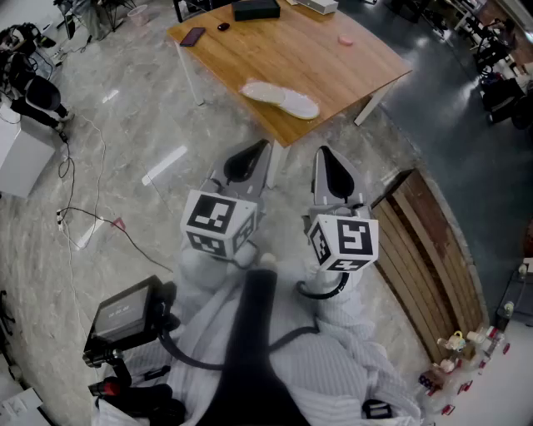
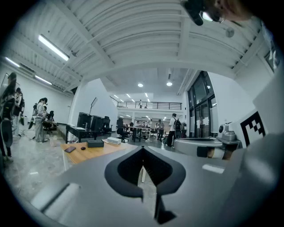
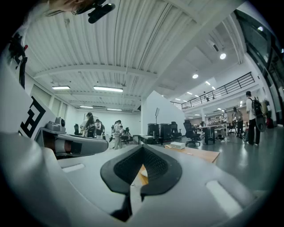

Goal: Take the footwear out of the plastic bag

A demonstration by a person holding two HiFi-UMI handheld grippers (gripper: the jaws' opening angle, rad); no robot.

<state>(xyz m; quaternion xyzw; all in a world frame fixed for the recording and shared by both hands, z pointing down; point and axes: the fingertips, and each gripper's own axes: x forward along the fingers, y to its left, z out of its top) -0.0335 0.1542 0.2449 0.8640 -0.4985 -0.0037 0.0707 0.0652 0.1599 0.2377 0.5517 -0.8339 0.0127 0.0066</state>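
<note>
The footwear (image 1: 280, 99), a pale white pair in a clear plastic bag, lies near the front edge of the wooden table (image 1: 333, 71). Both grippers are held close to the person's body, short of that edge and above the floor. My left gripper (image 1: 264, 145) is shut with nothing between its jaws, and its tip points at the table's near corner. My right gripper (image 1: 321, 151) is shut and empty too, just right of it. In the left gripper view the shut left gripper (image 2: 143, 149) faces the table (image 2: 86, 151). In the right gripper view the shut right gripper (image 3: 143, 148) faces the tabletop (image 3: 197, 154).
On the table's far side lie a black box (image 1: 256, 10), a phone (image 1: 192, 36), a white box (image 1: 316, 5) and a small pink item (image 1: 345, 39). A slatted wooden pallet (image 1: 433, 250) stands at the right. A black device (image 1: 125, 320) and cables (image 1: 92, 218) lie on the floor at the left. People stand far off.
</note>
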